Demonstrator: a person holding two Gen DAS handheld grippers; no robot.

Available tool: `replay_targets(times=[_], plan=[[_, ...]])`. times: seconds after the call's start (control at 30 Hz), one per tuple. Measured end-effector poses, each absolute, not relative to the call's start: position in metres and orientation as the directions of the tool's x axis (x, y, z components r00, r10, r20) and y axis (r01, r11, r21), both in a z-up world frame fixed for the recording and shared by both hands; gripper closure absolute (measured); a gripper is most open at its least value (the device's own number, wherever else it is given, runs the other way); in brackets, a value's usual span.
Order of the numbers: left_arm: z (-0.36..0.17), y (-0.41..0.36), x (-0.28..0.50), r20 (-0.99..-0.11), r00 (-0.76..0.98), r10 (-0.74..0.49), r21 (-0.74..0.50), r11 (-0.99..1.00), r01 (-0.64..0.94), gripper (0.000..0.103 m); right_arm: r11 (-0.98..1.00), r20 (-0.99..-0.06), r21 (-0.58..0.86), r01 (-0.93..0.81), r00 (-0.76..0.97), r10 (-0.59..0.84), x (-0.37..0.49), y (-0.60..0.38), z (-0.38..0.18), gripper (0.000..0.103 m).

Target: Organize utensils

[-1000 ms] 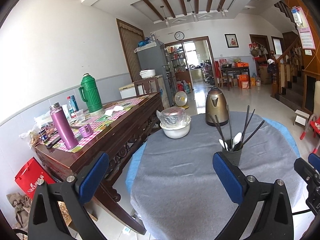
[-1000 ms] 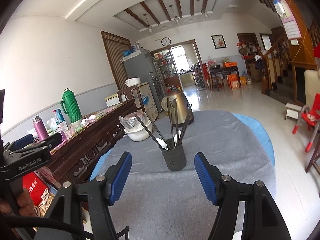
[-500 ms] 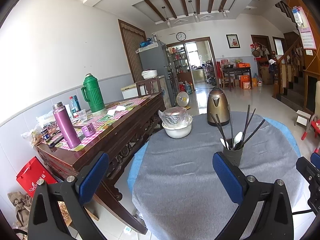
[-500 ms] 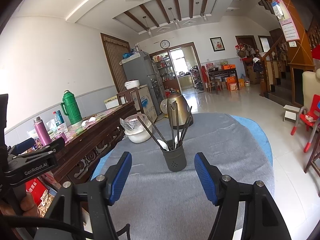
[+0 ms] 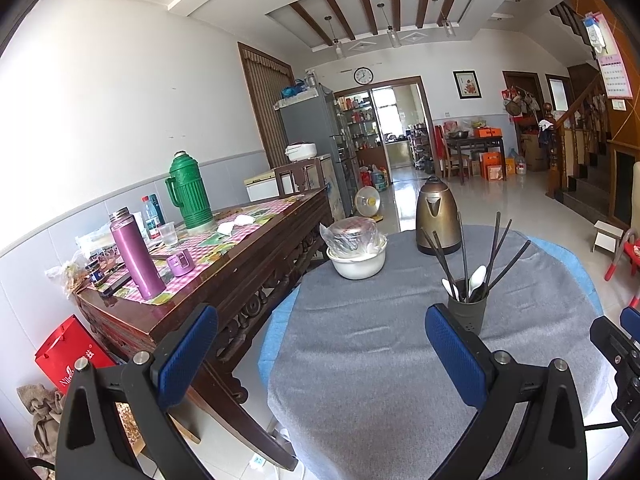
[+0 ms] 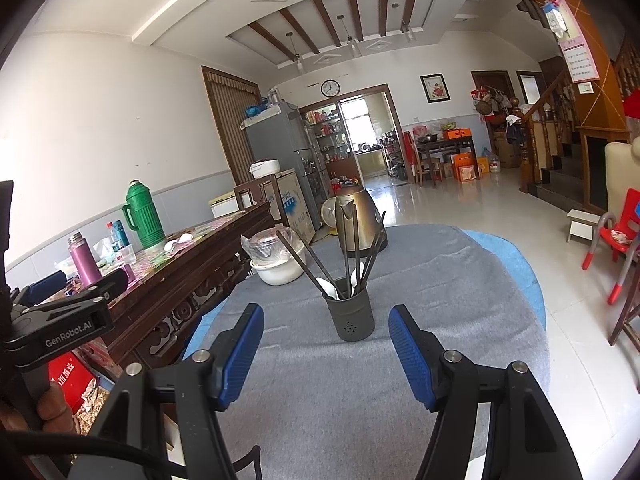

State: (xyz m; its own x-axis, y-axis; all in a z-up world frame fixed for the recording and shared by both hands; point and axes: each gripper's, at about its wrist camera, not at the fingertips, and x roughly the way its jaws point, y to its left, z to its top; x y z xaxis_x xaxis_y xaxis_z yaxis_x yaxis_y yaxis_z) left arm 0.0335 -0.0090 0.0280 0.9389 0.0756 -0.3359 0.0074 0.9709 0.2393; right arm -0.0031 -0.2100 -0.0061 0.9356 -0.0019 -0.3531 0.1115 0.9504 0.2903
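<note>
I held my right gripper point(image 6: 326, 354) just short of the dark holder point(image 6: 351, 319) on the grey tablecloth point(image 6: 460, 304), jaws spread with nothing between them; my left gripper point(image 5: 320, 354) hung off to the side, equally spread and empty; the chopsticks point(image 6: 316, 264) and white spoons point(image 6: 329, 289) stood in the holder; I judged this the approach; next I needed to reach in and pinch one utensil cleanly.

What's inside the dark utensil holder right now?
The utensil holder holds several dark chopsticks leaning outward and two white spoons. Its wall hides their lower ends and anything at the bottom.
</note>
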Motion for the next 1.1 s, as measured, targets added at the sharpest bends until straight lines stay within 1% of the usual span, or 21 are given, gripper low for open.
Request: replay_targets(times=[1.1], plan=[[0.0257, -0.0058, 0.0306, -0.336, 0.937, 0.099, 0.242, 0.970, -0.016, 0.000, 0.952, -0.358, 0.286, 0.109, 0.934, 0.001, -0.0020, -0.2089, -0.0088, 0.034]])
